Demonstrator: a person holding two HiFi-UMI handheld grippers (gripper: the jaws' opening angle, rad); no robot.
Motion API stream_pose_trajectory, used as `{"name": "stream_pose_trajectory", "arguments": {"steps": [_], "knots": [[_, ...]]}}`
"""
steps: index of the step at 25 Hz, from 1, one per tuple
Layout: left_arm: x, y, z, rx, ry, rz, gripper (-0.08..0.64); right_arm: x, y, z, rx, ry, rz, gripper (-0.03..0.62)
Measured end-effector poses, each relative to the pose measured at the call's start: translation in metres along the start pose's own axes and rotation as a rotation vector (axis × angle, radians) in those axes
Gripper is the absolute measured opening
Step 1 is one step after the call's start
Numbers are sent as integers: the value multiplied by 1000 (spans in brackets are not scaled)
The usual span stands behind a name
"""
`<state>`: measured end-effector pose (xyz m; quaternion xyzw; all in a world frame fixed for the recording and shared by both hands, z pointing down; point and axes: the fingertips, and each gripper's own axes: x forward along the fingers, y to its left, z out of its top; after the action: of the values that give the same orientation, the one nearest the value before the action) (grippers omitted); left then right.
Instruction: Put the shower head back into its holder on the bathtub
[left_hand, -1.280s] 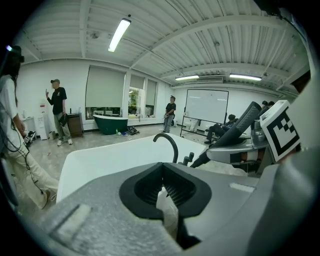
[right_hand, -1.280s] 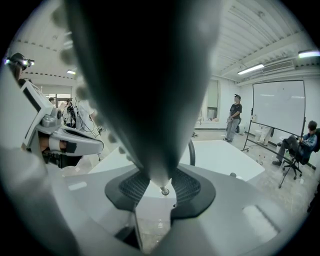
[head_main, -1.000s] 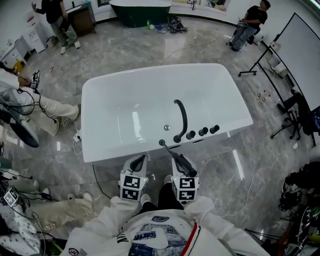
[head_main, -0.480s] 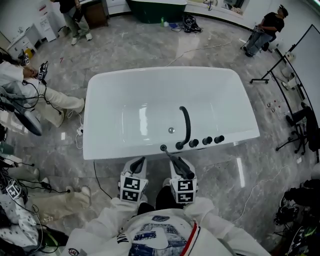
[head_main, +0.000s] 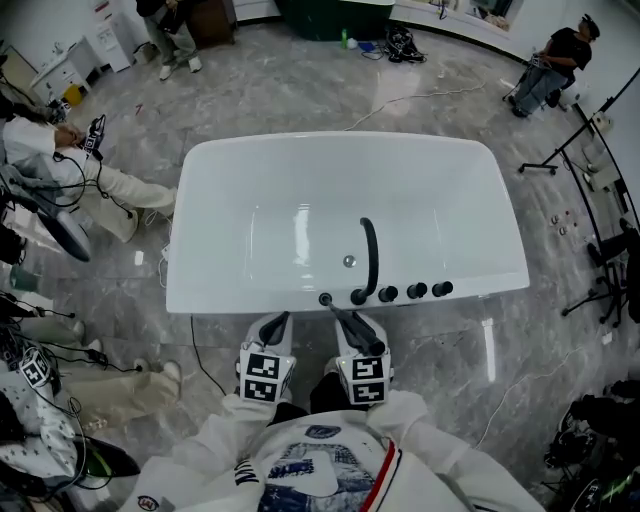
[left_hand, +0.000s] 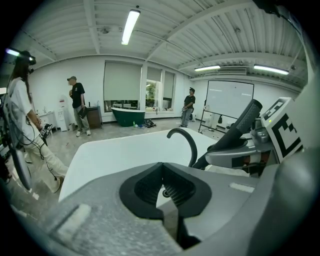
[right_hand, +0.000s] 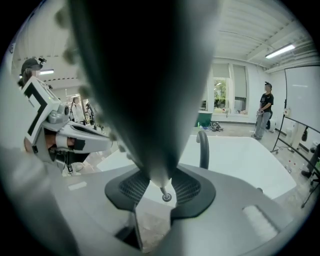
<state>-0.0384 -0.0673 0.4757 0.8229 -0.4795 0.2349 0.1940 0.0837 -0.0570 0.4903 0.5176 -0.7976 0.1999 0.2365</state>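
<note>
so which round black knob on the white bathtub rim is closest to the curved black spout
The leftmost round black knob in head view, beside the base of the curved black spout; the others sit farther right.

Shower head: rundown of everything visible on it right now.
The shower head is a slim dark wand narrowing to a silvery neck with a small round end. The right gripper clamps it near that neck. It slants, tip over the near rim of the bathtub, left of the curved spout. Rim contact can't be judged.
</note>
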Motion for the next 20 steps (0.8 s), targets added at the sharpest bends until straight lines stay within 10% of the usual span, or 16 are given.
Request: {"name": "stream_pose_trajectory", "arguments": {"steps": [20], "knots": [[17,-6,6,-6,18,85,2,19,-20,1,-22,-4,86,137]]}}
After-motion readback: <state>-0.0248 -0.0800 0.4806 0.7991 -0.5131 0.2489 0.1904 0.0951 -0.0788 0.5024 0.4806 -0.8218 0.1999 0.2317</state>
